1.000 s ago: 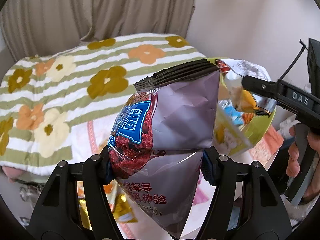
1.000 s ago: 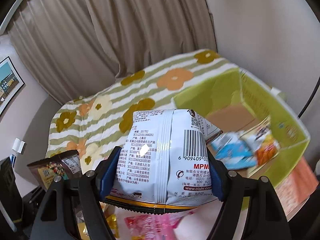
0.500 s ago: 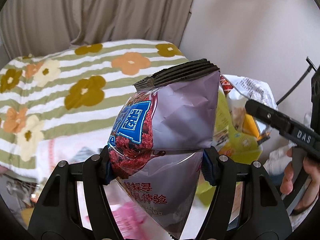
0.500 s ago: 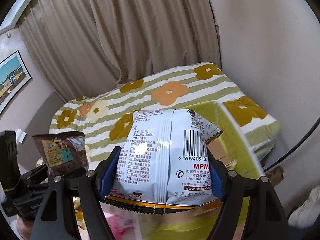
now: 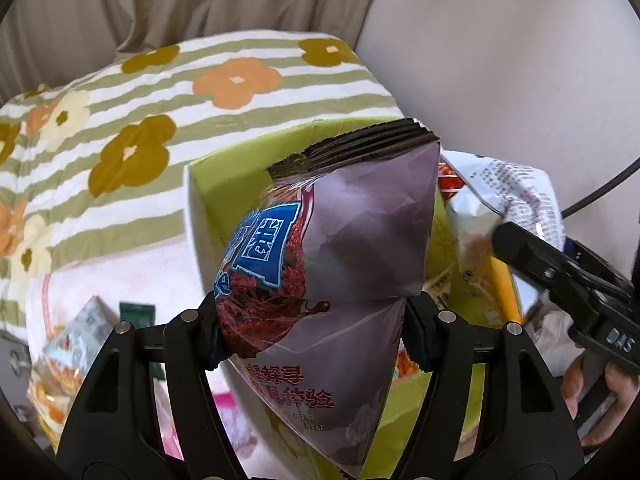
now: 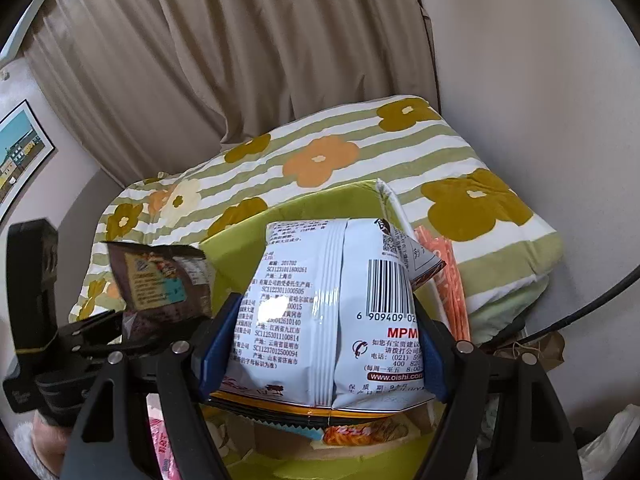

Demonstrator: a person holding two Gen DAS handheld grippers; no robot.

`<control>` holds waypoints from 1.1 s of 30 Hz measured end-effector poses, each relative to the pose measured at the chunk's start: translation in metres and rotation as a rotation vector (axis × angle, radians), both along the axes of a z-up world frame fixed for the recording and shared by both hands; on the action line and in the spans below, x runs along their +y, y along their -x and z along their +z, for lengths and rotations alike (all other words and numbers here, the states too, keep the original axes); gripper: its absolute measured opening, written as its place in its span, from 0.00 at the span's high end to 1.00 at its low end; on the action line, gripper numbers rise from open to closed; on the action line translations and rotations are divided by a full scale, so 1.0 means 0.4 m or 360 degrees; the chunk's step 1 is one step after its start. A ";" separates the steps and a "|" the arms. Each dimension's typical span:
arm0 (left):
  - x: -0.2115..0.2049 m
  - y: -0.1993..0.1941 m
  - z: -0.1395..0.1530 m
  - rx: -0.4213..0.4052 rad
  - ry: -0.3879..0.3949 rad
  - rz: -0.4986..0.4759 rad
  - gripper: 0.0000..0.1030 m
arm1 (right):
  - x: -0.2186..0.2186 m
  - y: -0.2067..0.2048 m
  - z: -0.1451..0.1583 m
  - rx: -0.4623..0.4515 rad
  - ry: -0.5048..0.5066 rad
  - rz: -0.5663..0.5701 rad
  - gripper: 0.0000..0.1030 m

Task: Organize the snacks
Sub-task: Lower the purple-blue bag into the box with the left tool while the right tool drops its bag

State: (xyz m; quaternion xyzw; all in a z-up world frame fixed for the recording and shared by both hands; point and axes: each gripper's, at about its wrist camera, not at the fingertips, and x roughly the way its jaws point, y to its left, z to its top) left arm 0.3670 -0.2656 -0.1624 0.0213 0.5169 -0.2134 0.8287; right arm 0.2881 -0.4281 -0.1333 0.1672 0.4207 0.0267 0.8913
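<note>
My left gripper [image 5: 312, 332] is shut on a purple snack bag [image 5: 360, 240] with a blue label, held over the lime-green cardboard box [image 5: 224, 184]. My right gripper [image 6: 320, 356] is shut on a white snack bag [image 6: 332, 300] with a barcode and fine print, also above the green box [image 6: 248, 224]. In the left wrist view the white bag [image 5: 500, 188] and the right gripper [image 5: 560, 280] show at the right. In the right wrist view the purple bag [image 6: 160, 280] and the left gripper [image 6: 80, 340] appear at the left.
The box stands in front of a bed with a green-striped flower blanket [image 5: 120, 120]. Loose snack packets [image 5: 68, 352] lie on a pink cloth left of the box; pink packets [image 6: 160, 440] lie below it. A beige curtain [image 6: 240, 60], a wall and a black cable [image 6: 580, 308] stand behind.
Both grippers have carried their bags sideways and a little down, from over the bed to above the green box. Both grips are unchanged.
</note>
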 end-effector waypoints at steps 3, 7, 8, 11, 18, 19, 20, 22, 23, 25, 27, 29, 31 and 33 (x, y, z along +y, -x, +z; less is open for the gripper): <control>-0.019 -0.037 -0.025 0.0034 -0.0010 -0.0039 0.38 | -0.017 -0.014 -0.015 0.0029 -0.0012 -0.0033 0.29; -0.053 -0.081 -0.060 0.0073 -0.0067 -0.0094 0.27 | -0.032 -0.038 -0.035 0.0063 -0.0007 -0.0062 0.29; -0.060 -0.092 -0.069 0.0089 -0.0092 -0.0097 0.14 | -0.036 -0.045 -0.040 0.0073 -0.0013 -0.0074 0.29; -0.072 -0.112 -0.084 0.0112 -0.0101 -0.0107 0.07 | -0.046 -0.062 -0.053 0.0096 -0.0034 -0.0096 0.29; -0.058 -0.096 -0.067 0.0058 -0.0196 -0.0128 0.07 | -0.042 -0.081 -0.061 0.0110 0.0009 -0.0085 0.29; -0.050 -0.088 -0.061 0.0046 -0.0202 -0.0124 0.07 | -0.040 -0.083 -0.062 0.0110 0.0021 -0.0078 0.29; -0.040 -0.080 -0.056 0.0034 -0.0206 -0.0118 0.07 | -0.036 -0.083 -0.061 0.0109 0.0036 -0.0067 0.29; -0.015 -0.066 -0.045 0.0014 -0.0201 -0.0093 0.07 | -0.022 -0.087 -0.055 0.0100 0.0057 -0.0027 0.29; -0.002 -0.062 -0.042 0.0009 -0.0195 -0.0077 0.07 | -0.019 -0.090 -0.056 0.0096 0.0053 -0.0009 0.29; 0.024 -0.056 -0.038 0.0013 -0.0169 -0.0040 0.07 | -0.010 -0.100 -0.057 0.0092 0.0016 0.0033 0.29; 0.045 -0.052 -0.039 0.0027 -0.0143 -0.0009 0.07 | -0.002 -0.113 -0.059 0.0094 -0.0005 0.0051 0.29; 0.067 -0.048 -0.036 0.0036 -0.0129 0.0027 0.07 | 0.005 -0.128 -0.061 0.0092 0.0007 0.0070 0.29; 0.081 -0.044 -0.031 0.0032 -0.0122 0.0052 0.07 | 0.012 -0.139 -0.062 0.0086 0.0014 0.0090 0.28; 0.094 -0.034 -0.025 0.0021 -0.0118 0.0075 0.07 | 0.014 -0.145 -0.065 0.0070 0.0004 0.0087 0.16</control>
